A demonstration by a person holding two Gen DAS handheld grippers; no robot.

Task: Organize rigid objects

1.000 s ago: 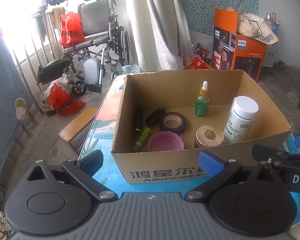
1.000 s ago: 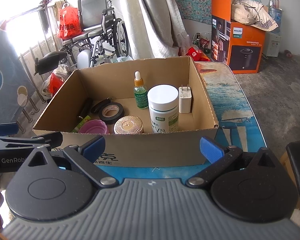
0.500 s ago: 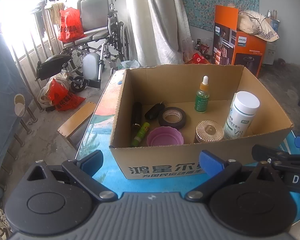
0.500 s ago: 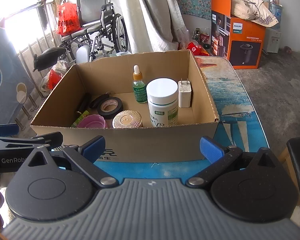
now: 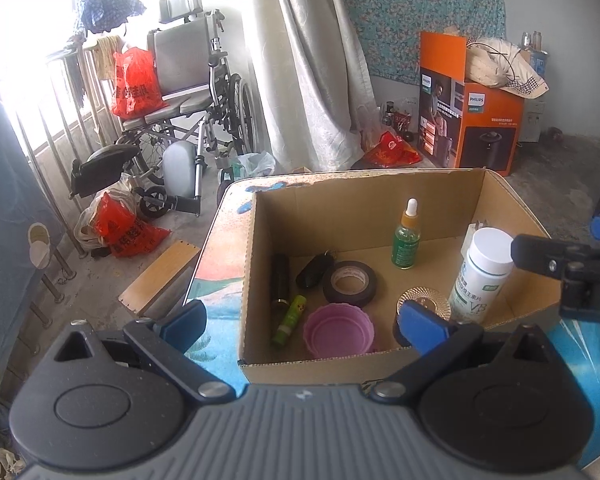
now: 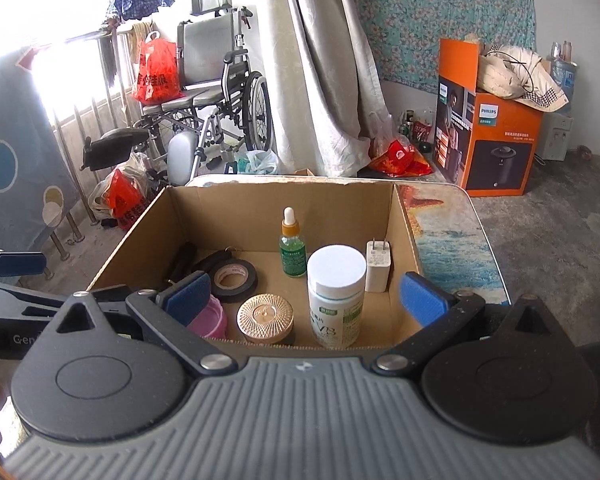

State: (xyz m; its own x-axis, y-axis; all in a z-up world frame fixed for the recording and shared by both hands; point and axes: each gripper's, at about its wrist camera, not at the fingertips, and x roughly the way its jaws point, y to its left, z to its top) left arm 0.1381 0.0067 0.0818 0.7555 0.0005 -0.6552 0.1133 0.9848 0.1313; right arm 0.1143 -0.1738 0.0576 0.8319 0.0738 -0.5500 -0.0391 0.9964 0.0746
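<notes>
Hovering | both grippers (image 5: 304, 320) (image 6: 306, 300) wide apart, empty | cardboard box (image 6: 260, 208) just ahead

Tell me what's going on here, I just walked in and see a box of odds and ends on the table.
A person holds two grippers over the near edge of an open cardboard box on a table. Both the left gripper and the right gripper are open and hold nothing. In the box stand a white bottle, a green dropper bottle and a white charger; a tape roll, a gold lid and a pink cup lie nearby. Nothing is being lifted yet.
</notes>
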